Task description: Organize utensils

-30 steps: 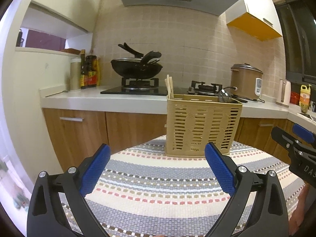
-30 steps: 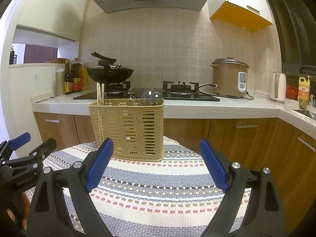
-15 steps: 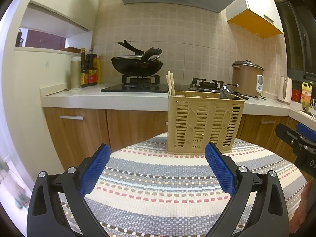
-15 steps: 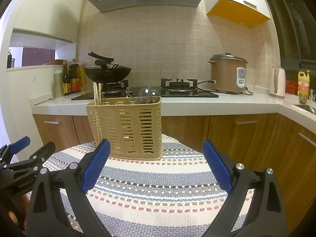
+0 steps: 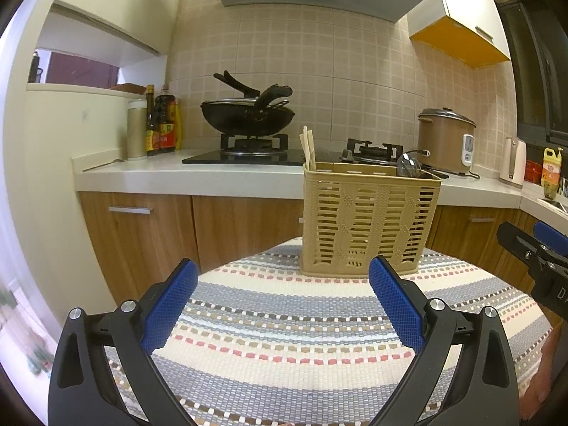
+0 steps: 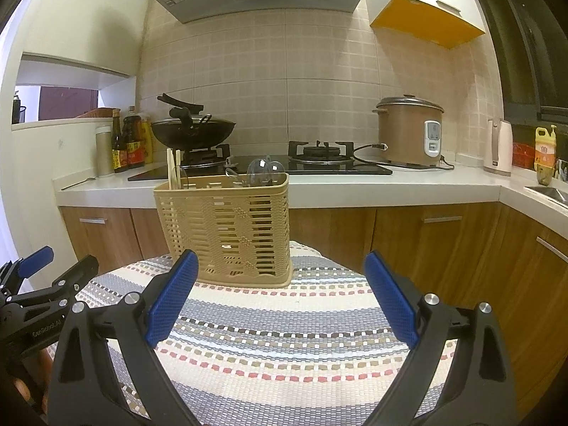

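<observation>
Holding both grippers low over the striped cloth (image 5: 284, 337), you have each one spread wide with nothing between the blue pads. Your left gripper (image 5: 283, 298) hovers above the near part of the table, and the beige slotted basket (image 5: 369, 227) stands upright just beyond its right finger, toward the far edge of the cloth. Your right gripper (image 6: 280, 291) is likewise gaping and empty; from its camera the basket sits ahead and to the left, its base just past the left pad (image 6: 170, 298).

The basket rests flat on the cloth, its long side running left to right across both views and its open mouth facing up. At its left end a pair of pale chopsticks (image 5: 308, 149) stands nearly upright, long axis vertical, tips up and leaning slightly left in the left camera's view. At the right end a spoon bowl (image 5: 408, 166) pokes above the rim, handle down inside; through the right camera more rounded, shiny utensil heads (image 6: 264, 169) show there, though you cannot tell how many.

Each gripper appears at the edge of the other's view, well apart from the basket. Behind the table runs the counter (image 6: 355, 188) with a black wok (image 5: 248, 117) on the stove and a brown rice cooker (image 6: 410, 131) to the right.
</observation>
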Demonstrator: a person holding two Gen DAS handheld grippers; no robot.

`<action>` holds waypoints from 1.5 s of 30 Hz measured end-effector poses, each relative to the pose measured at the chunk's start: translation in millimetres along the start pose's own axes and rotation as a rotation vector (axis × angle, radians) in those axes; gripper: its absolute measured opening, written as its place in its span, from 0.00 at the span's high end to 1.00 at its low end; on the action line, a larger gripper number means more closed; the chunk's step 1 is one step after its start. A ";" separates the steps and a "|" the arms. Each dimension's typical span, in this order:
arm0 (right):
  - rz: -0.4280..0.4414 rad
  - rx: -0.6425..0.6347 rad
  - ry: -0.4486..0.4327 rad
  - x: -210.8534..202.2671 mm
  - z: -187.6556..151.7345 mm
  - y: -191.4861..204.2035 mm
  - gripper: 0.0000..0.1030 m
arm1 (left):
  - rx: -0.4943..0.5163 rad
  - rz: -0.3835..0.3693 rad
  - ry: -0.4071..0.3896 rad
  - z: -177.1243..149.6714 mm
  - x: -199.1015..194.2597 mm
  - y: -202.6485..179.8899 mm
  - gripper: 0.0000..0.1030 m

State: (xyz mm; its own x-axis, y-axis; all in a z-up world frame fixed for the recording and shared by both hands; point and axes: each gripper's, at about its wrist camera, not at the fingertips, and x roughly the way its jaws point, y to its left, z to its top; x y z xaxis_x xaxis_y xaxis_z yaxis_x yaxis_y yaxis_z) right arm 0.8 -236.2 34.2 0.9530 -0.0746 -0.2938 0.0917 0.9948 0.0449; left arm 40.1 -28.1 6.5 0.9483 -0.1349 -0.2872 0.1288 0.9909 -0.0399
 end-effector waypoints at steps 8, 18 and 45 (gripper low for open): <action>-0.002 -0.003 0.002 -0.2 0.7 1.0 0.12 | 0.001 0.001 -0.001 0.2 -0.5 -0.3 0.09; -0.003 -0.002 0.009 1.8 -0.4 1.5 0.12 | -0.007 -0.004 -0.002 0.4 -1.3 1.9 0.09; 0.003 0.003 0.023 3.6 -1.3 2.4 0.10 | -0.005 -0.002 0.001 0.5 -1.0 1.8 0.08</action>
State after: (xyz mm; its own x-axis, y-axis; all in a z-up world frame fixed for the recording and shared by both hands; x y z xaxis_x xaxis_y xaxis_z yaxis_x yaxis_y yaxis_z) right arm 4.1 -234.0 32.1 0.9464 -0.0702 -0.3151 0.0901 0.9947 0.0489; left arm 39.5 -26.1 7.2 0.9478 -0.1373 -0.2878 0.1296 0.9905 -0.0455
